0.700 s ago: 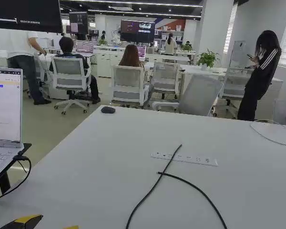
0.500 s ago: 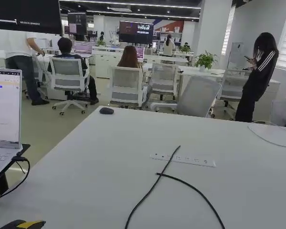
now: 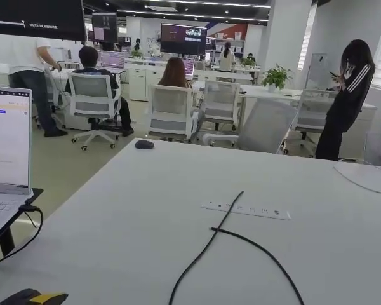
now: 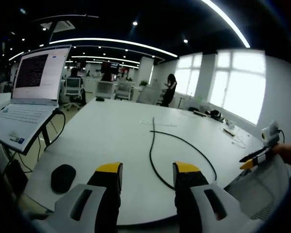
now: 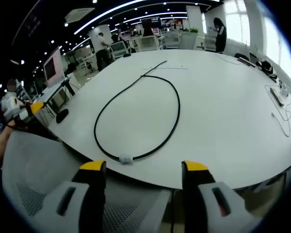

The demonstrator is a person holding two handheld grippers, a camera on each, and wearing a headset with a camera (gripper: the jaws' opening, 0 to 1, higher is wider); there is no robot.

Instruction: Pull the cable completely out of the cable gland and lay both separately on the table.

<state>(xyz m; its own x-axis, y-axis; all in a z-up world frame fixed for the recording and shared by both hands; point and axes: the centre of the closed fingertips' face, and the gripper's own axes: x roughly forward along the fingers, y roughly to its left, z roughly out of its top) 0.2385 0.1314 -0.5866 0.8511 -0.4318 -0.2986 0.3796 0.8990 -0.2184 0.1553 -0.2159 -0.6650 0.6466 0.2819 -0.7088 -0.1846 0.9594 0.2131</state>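
The cable gland is a small white piece that lies on the counter, close to its near edge, with the black cable passing through it. From the gland the cable leaves to the left and to the right along that edge. Both parts then curve toward the far side and cross each other near a white power strip. So the long axis of the gland lies across, left to right, and does not point toward the person.

The right gripper has its jaws wide apart and holds nothing. It is off the counter, on the near side of the edge. The gland lies just in front of it, a little left of the middle line between the jaws.

The left gripper is also spread and empty, further to the left, with a black mouse on the counter near it. In its view the near bend of the cable goes behind one jaw, so I cannot tell how the gland lies from it.

I judge the right gripper to be the nearer one. It would need to go forward and slightly left to close on the gland, and the pull on the cable should then follow the left-right axis.
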